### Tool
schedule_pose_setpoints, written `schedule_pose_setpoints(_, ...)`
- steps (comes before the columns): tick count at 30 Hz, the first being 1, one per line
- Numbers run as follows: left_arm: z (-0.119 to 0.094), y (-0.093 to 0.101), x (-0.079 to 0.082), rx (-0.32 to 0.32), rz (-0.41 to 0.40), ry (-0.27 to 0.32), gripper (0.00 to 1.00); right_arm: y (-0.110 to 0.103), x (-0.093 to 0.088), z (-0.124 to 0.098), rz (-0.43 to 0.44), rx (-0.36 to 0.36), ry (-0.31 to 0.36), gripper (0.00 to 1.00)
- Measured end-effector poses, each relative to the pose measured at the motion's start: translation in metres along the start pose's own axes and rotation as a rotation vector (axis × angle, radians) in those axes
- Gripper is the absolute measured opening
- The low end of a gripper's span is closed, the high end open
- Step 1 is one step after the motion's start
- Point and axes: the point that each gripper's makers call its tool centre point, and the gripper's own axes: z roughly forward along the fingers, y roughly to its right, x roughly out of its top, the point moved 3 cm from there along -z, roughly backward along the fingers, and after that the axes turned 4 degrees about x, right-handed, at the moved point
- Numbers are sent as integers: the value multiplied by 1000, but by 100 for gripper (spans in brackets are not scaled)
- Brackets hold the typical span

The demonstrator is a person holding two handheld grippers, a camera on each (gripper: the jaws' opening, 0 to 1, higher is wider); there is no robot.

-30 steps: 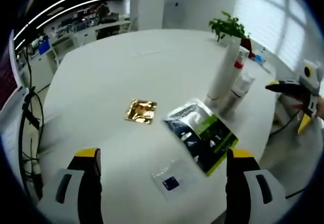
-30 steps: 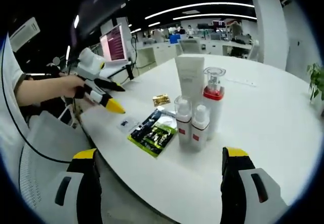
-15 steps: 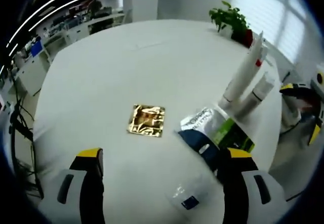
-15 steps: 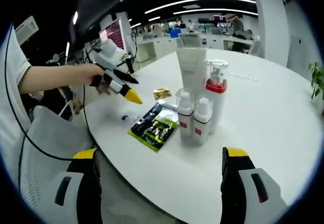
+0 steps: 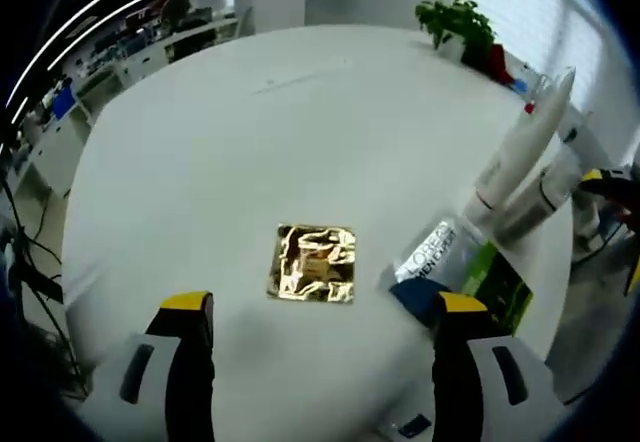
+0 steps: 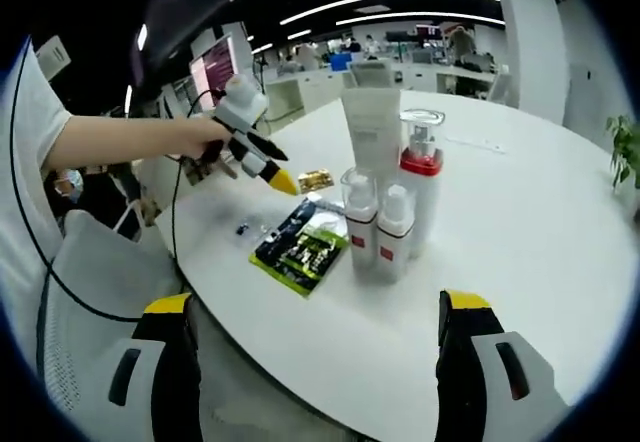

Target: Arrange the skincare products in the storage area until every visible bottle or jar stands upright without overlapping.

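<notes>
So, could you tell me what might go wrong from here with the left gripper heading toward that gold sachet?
1. The gold foil sachet lies flat on the white table; the open left gripper may slide over it rather than catch it.
2. The green-and-black packet lies right beside the sachet, so a sweep could drag it.
3. The tall white tube and bottles stand tightly clustered; a nudge might topple several.

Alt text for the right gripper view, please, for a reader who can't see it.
Four skincare containers stand upright together on a round white table: a tall tube, a pump bottle and two small bottles. A green sachet lies beside them, and the left gripper reaches over a gold sachet.
</notes>
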Motion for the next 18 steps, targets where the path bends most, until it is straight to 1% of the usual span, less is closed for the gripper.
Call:
schedule_pose_setpoints(4, 14, -7, 3, 10, 14, -13, 74, 1, -1, 0, 9, -3, 0, 99)
schedule_pose_setpoints(7, 23, -12, 2, 20, 40, -35, 72, 3, 0, -1, 12, -14, 5, 99)
schedule_pose_setpoints(9, 28, -14, 2, 16, 42, -45, 70, 3, 0, -1, 17, -15, 9, 99)
schedule_pose_setpoints(11, 26, -13, 2, 12, 34, -48, 69, 4, 0, -1, 18, -16, 8, 99)
schedule_pose_setpoints(15, 30, -10, 5, -1, 33, -59, 65, 4, 0, -2, 20, -19, 9, 99)
schedule_pose_setpoints(17, 35, -11, 8, -6, 33, -70, 62, 4, 0, -3, 22, -22, 14, 99)
schedule_pose_setpoints(18, 37, -10, 9, -20, 24, -76, 61, 5, 0, -3, 26, -22, 16, 99)
